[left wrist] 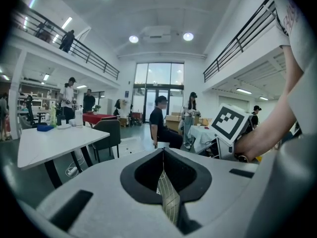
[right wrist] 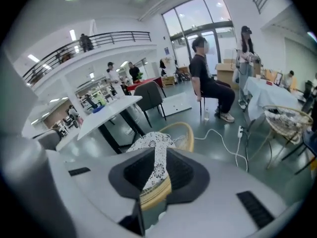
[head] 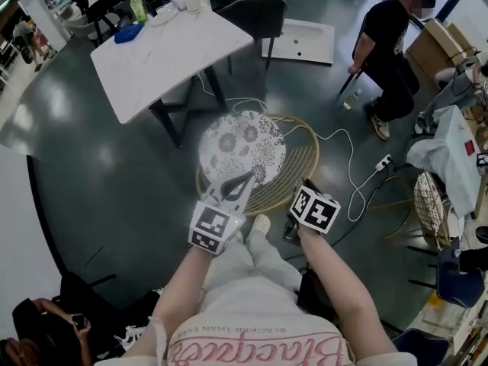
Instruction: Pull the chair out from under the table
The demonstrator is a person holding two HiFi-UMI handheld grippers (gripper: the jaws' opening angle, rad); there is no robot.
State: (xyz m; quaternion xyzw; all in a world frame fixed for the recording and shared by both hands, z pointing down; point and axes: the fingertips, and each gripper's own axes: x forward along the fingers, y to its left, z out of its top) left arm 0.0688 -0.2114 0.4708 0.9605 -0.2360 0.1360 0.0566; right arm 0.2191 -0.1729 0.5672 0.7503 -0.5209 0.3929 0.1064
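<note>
The chair, a gold wire frame with a round floral cushion, stands out on the floor in front of the white table. My left gripper reaches over the chair's near rim. In the left gripper view its tips meet, and a strip of gold wire mesh fills the slit between the jaws. My right gripper hovers above the rim to the right. In the right gripper view its jaws stand slightly apart, with the cushion and gold rim showing through the gap and untouched.
A dark chair stands at the table's far side. A person sits at the back right. A white cable and power strip lie on the floor right of the chair. Another wire chair stands far right.
</note>
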